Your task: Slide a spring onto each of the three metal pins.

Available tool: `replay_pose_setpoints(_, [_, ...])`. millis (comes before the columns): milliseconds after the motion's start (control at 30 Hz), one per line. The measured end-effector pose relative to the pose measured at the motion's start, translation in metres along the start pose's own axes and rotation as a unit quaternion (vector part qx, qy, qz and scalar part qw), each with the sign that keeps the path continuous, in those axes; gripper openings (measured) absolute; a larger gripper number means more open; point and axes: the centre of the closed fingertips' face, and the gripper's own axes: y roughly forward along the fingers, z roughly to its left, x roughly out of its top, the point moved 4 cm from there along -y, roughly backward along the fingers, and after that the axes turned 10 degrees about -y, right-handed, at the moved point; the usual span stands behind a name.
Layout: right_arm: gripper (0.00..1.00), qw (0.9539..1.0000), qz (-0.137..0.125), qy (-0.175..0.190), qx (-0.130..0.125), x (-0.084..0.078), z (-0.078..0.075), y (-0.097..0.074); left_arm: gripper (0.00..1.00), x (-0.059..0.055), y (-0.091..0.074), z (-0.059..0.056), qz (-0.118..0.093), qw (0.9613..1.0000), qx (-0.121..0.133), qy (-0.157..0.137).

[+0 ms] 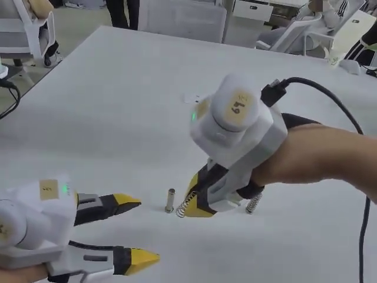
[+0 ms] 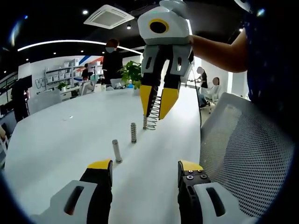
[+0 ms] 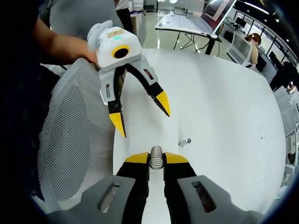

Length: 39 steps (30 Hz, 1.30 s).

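My right gripper (image 1: 195, 207) is shut on a metal spring (image 1: 185, 205), its tips down near the white table. In the right gripper view the spring (image 3: 157, 156) sits end-on between the yellow jaws of that gripper (image 3: 156, 158). A bare metal pin (image 1: 170, 200) stands upright just left of the held spring. Another spring (image 1: 253, 203) stands on the table to the right. In the left gripper view, the bare pin (image 2: 116, 150) is nearest, a spring-covered pin (image 2: 133, 132) stands behind it, and the held spring (image 2: 154, 112) hangs beyond. My left gripper (image 1: 136, 230) is open at the lower left.
The white table (image 1: 118, 106) stretches away to the far edge. A black cable (image 1: 347, 118) runs from the right gripper over the arm. A mesh chair (image 2: 243, 149) stands beside the table, and office chairs and people show in the background.
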Motion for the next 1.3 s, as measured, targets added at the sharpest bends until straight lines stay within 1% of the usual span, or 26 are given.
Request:
replay_pose_setpoints(233, [0.08, 0.9998, 0.005, 0.01, -0.014, -0.009, -0.01, -0.012, 0.54, 0.0, 0.0, 0.001, 0.002, 1.0, 0.004, 0.001])
replay_pose_setpoints(300, [0.08, 0.9997, 0.008, 0.013, -0.02, -0.012, -0.013, -0.016, 0.56, -0.001, 0.001, 0.001, 0.003, 1.0, 0.008, 0.001])
replay_pose_setpoints(467, [0.08, 0.9992, 0.013, 0.022, -0.032, -0.018, -0.022, -0.025, 0.57, -0.001, 0.001, 0.001, 0.004, 1.0, 0.008, 0.002])
replay_pose_setpoints(567, [0.08, 0.9988, 0.021, 0.021, -0.04, -0.021, -0.028, -0.029, 0.57, -0.001, 0.001, 0.001, 0.004, 0.9999, 0.009, 0.003])
replay_pose_setpoints(700, [0.08, 0.9982, 0.035, 0.023, -0.042, -0.026, -0.033, -0.032, 0.58, -0.001, 0.001, 0.001, 0.004, 0.9999, 0.01, 0.004])
replay_pose_setpoints(833, [0.08, 0.997, 0.06, 0.023, -0.042, -0.037, -0.041, -0.032, 0.58, -0.002, 0.0, 0.002, 0.004, 0.9999, 0.011, 0.004])
replay_pose_setpoints(900, [0.08, 0.9966, 0.068, 0.023, -0.041, -0.041, -0.047, -0.03, 0.58, -0.002, 0.0, 0.002, 0.005, 0.9999, 0.011, 0.003])
replay_pose_setpoints(967, [0.08, 0.9963, 0.072, 0.029, -0.037, -0.044, -0.048, -0.03, 0.57, -0.002, 0.0, 0.002, 0.005, 0.9999, 0.011, 0.004])
replay_pose_setpoints(1000, [0.08, 0.9958, 0.077, 0.029, -0.04, -0.047, -0.054, -0.029, 0.57, -0.002, 0.0, 0.002, 0.007, 0.9999, 0.01, 0.005])
replay_pose_setpoints(1067, [0.08, 0.9952, 0.086, 0.029, -0.036, -0.05, -0.057, -0.027, 0.57, -0.002, 0.0, 0.002, 0.007, 0.9999, 0.011, 0.006])
replay_pose_setpoints(1200, [0.08, 0.9955, 0.084, 0.03, -0.033, -0.046, -0.062, -0.023, 0.57, -0.001, 0.0, 0.004, 0.006, 0.9999, 0.012, 0.006])
replay_pose_setpoints(1300, [0.08, 0.996, 0.083, 0.023, -0.026, -0.037, -0.064, -0.016, 0.57, -0.001, 0.001, 0.005, 0.006, 0.9999, 0.012, 0.007])
